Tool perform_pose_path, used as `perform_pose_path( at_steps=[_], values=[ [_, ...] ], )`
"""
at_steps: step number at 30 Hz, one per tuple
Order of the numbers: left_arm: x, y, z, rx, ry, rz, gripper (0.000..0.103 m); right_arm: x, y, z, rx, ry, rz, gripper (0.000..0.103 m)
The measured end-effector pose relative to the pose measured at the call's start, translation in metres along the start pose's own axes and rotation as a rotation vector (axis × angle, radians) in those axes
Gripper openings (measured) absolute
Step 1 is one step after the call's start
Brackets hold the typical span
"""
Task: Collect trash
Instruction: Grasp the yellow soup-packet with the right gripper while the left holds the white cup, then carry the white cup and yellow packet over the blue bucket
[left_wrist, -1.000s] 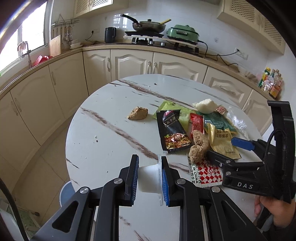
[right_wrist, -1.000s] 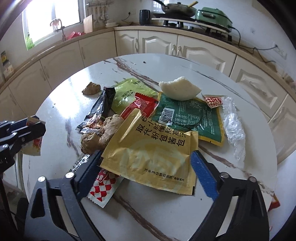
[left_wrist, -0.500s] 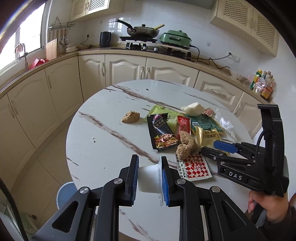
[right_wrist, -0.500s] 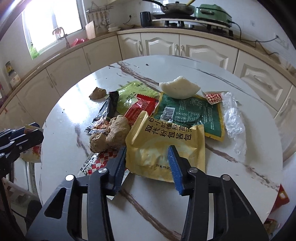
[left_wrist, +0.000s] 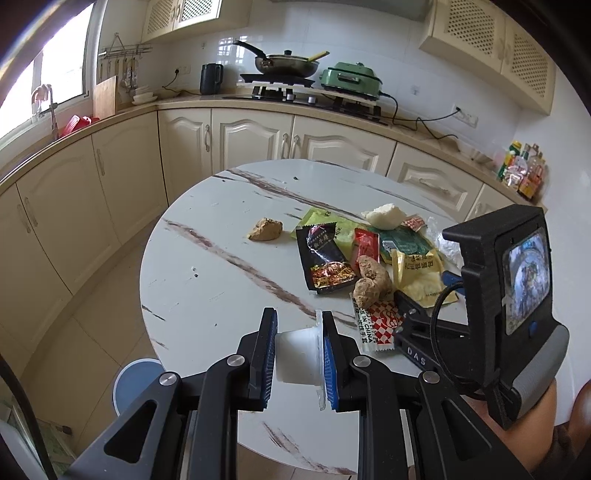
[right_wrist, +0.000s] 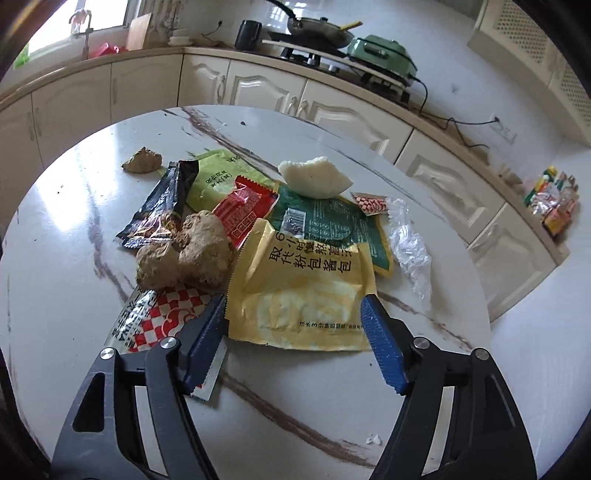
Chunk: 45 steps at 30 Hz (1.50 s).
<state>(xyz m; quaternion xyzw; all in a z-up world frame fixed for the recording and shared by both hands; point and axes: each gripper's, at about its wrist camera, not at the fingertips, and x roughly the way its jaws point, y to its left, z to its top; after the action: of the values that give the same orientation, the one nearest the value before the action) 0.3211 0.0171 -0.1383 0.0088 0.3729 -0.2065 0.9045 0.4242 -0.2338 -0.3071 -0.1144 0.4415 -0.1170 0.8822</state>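
My left gripper (left_wrist: 298, 317) is shut on a small white plastic cup (left_wrist: 297, 354), held above the near edge of the round marble table (left_wrist: 207, 273). My right gripper (right_wrist: 293, 301) points down at a pile of trash. Its jaws are opening, with a crumpled yellow packet (right_wrist: 303, 288) lying between the fingers and no pad pressing on it. Left of that packet lie two brown lumps (right_wrist: 184, 254) and a red-and-white checkered sachet (right_wrist: 159, 317), which is partly under the left finger. Behind are a black packet (right_wrist: 159, 210), a red sachet (right_wrist: 243, 210), a green packet (right_wrist: 332, 225) and a white bun piece (right_wrist: 314, 177).
A clear plastic wrapper (right_wrist: 410, 247) lies at the pile's right, and a lone brown lump (right_wrist: 142, 160) at the far left. A round blue-grey object (left_wrist: 136, 384) stands on the floor beside the table. Cabinets and a stove counter (left_wrist: 303, 99) curve behind. A person's hand (left_wrist: 535, 406) holds the right gripper.
The right gripper narrowed over the yellow packet, then widened again; the packet now looks crumpled. The left gripper drew back and up a little with the cup.
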Motion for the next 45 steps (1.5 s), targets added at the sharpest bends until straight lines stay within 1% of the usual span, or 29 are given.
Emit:
perform_pose_path(
  at_steps=[1,2,3,4,6,7,9,11,13,16,19,25,28,33,38,40,43,45],
  values=[
    [-0.001,0.000,0.000,0.002,0.001,-0.003,0.019,0.001,-0.001,0.002,0.006,0.013,0.037,0.039],
    [-0.001,-0.001,0.000,0.005,0.003,-0.006,0.019,0.003,-0.002,0.003,0.016,0.029,0.081,0.023],
    [-0.002,-0.001,0.000,0.005,0.002,-0.010,0.019,0.005,-0.003,0.002,0.011,0.028,0.083,0.006],
    [-0.002,-0.001,0.000,0.004,0.000,-0.016,0.019,0.005,-0.006,0.000,0.014,0.015,0.098,0.006],
    [-0.002,-0.001,0.001,0.004,-0.001,-0.031,0.019,0.006,-0.015,-0.003,0.052,0.000,0.155,0.005],
    [-0.002,-0.002,0.001,0.002,-0.001,-0.043,0.019,0.001,-0.022,-0.005,0.072,-0.024,0.175,0.004],
    [0.000,-0.003,0.001,0.004,0.001,-0.058,0.019,-0.010,-0.037,-0.009,0.141,-0.068,0.249,0.002],
    [0.000,-0.006,0.001,0.007,-0.002,-0.069,0.019,-0.027,-0.049,-0.010,0.177,-0.122,0.284,0.002],
    [-0.002,-0.007,0.002,0.004,-0.009,-0.092,0.019,-0.042,-0.062,-0.011,0.233,-0.159,0.368,0.002],
    [-0.005,-0.008,0.004,0.004,-0.020,-0.103,0.019,-0.061,-0.075,-0.009,0.261,-0.204,0.379,0.002],
    [-0.011,-0.011,0.004,0.007,-0.032,-0.107,0.019,-0.071,-0.084,-0.006,0.268,-0.217,0.378,0.002],
    [-0.023,-0.019,0.000,0.014,-0.046,-0.105,0.019,-0.077,-0.099,-0.014,0.334,-0.221,0.442,0.002],
    [-0.028,-0.022,0.001,0.014,-0.051,-0.110,0.019,-0.086,-0.100,-0.013,0.334,-0.240,0.438,0.001],
    [-0.032,-0.022,0.006,0.010,-0.061,-0.127,0.019,-0.098,-0.098,-0.003,0.323,-0.267,0.455,0.002],
    [-0.041,-0.012,0.009,-0.011,-0.087,-0.129,0.019,-0.114,-0.086,0.010,0.285,-0.295,0.475,0.001],
    [-0.046,-0.004,0.010,-0.020,-0.098,-0.119,0.019,-0.121,-0.077,0.017,0.269,-0.309,0.496,0.001],
    [-0.058,0.014,0.006,-0.042,-0.117,-0.102,0.019,-0.133,-0.060,0.030,0.235,-0.335,0.530,0.002],
    [-0.067,0.031,0.004,-0.062,-0.131,-0.080,0.019,-0.140,-0.041,0.041,0.204,-0.347,0.561,0.002]
  ],
)
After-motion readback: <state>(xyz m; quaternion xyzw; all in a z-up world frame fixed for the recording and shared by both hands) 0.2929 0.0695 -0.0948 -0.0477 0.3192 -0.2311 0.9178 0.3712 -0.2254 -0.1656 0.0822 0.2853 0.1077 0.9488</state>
